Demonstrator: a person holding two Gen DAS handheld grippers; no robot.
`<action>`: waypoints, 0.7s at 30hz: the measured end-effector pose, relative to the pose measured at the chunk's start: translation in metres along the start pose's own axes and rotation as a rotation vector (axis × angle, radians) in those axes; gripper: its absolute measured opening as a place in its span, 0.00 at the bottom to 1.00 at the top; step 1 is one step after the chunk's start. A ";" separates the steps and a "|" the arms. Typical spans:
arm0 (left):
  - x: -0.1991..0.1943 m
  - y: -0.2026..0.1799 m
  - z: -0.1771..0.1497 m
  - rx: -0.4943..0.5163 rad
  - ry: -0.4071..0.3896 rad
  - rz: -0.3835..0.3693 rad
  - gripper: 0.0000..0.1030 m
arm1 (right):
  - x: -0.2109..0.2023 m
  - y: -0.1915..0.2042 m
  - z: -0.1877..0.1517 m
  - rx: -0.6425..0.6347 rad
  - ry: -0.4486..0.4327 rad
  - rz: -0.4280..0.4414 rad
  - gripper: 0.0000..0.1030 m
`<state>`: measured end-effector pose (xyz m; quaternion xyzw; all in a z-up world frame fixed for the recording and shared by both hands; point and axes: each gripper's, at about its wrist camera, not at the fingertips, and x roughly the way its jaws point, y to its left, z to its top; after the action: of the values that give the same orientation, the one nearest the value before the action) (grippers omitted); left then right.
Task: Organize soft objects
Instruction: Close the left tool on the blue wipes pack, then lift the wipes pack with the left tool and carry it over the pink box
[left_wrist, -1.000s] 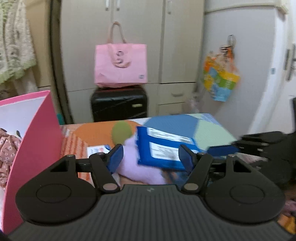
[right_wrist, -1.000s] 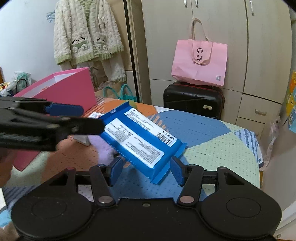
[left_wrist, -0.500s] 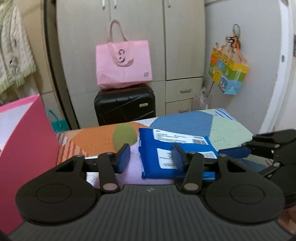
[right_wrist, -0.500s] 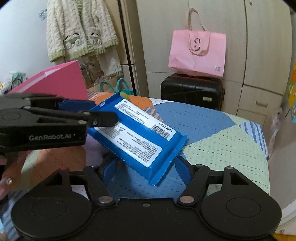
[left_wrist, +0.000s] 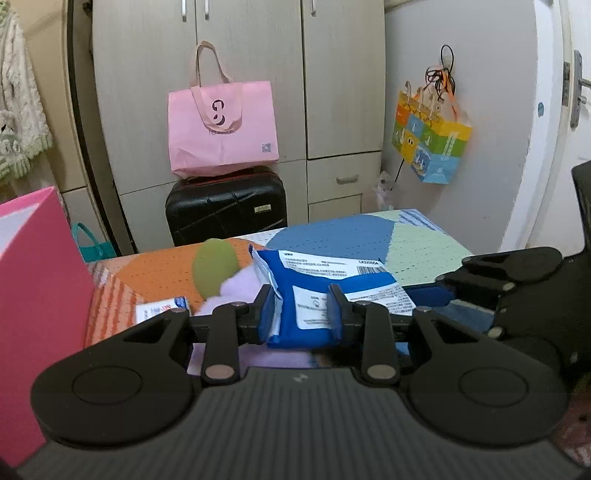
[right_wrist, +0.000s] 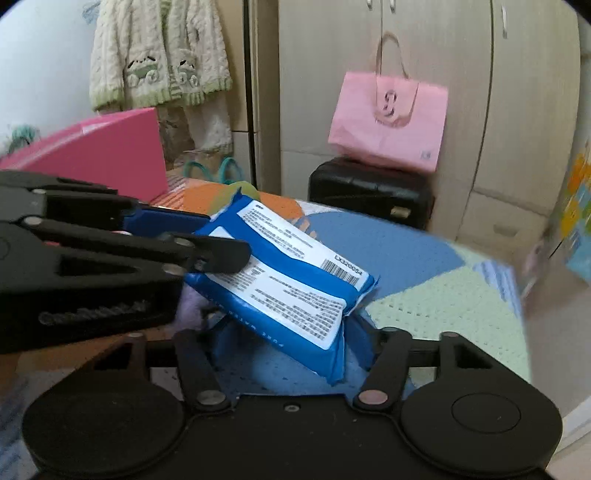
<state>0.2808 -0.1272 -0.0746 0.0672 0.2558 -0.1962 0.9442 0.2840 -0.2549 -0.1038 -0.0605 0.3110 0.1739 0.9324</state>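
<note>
A blue wipes pack (left_wrist: 332, 284) with white labels hangs tilted above the patchwork table (left_wrist: 421, 251). My left gripper (left_wrist: 301, 306) is shut on its left end. In the right wrist view the left gripper (right_wrist: 218, 240) reaches in from the left and pinches that end of the blue pack (right_wrist: 288, 280). My right gripper (right_wrist: 291, 332) has the pack's near end between its fingers. Its jaws are closing, and the pads stand close to the pack's sides without visibly pressing. A purple plush with a green part (left_wrist: 216, 269) lies behind the pack.
A tall pink box (left_wrist: 37, 314) stands at the table's left. A small white packet (left_wrist: 162, 310) lies beside the plush. Beyond the table are a black suitcase (left_wrist: 225, 206) with a pink tote (left_wrist: 221, 136) on top, wardrobe doors and a hanging colourful bag (left_wrist: 430, 144).
My left gripper's jaws went from wide apart to shut on the pack's end. My right gripper's jaws widened, then narrowed again around the pack. Both hands shifted slightly.
</note>
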 end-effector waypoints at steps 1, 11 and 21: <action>0.000 -0.004 -0.002 0.024 -0.005 0.014 0.28 | -0.001 0.001 -0.001 0.011 -0.005 -0.005 0.63; -0.020 -0.007 -0.002 0.012 -0.010 -0.045 0.33 | -0.019 0.007 -0.005 0.074 -0.033 -0.020 0.70; -0.037 -0.003 -0.009 -0.030 0.013 -0.126 0.36 | -0.040 0.013 -0.016 0.132 -0.060 0.013 0.83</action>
<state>0.2461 -0.1153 -0.0637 0.0380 0.2686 -0.2511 0.9292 0.2408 -0.2573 -0.0928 0.0084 0.2941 0.1609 0.9421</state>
